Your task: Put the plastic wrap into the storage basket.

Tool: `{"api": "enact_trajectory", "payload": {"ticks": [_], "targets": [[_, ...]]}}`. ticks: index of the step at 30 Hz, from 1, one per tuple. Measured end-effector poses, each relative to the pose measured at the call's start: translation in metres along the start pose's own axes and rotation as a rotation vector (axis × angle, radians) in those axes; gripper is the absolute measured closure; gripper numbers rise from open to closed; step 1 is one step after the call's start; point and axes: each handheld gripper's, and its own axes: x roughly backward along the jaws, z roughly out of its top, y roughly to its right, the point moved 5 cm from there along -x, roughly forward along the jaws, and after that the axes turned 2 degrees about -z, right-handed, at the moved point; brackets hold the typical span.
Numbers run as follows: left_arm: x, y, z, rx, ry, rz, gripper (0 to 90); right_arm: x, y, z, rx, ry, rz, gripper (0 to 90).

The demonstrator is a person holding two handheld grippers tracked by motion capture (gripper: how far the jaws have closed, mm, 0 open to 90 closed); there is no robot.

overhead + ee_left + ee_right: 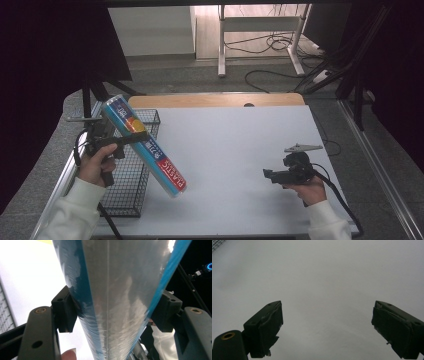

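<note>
Even overhead light is falling on the table [235, 150] — its surroundings are sinking into dark at left and right. Glare is streaking the box [117, 302] in the left gripper view. The right gripper view is looking dim and grey, the jaws slightly soft.

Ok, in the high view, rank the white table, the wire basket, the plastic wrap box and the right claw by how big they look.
1. White table
2. Wire basket
3. Plastic wrap box, lifted nearer the camera, so its place against the basket is unsure
4. Right claw
</note>
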Motion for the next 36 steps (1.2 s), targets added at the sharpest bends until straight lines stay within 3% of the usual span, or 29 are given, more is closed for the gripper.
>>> {"api": "enact_trajectory", "payload": {"ticks": [23, 36], "targets": [[0.061, -0.017, 0.015, -0.007, 0.054, 0.098, 32.2, -0.002, 0.006, -0.002, -0.012, -0.018, -0.034, 10.3], [0.103, -0.024, 0.027, -0.017, 0.072, 0.191, 32.2, -0.004, 0.008, -0.003, -0.018, -0.021, -0.036, 10.3]]}}
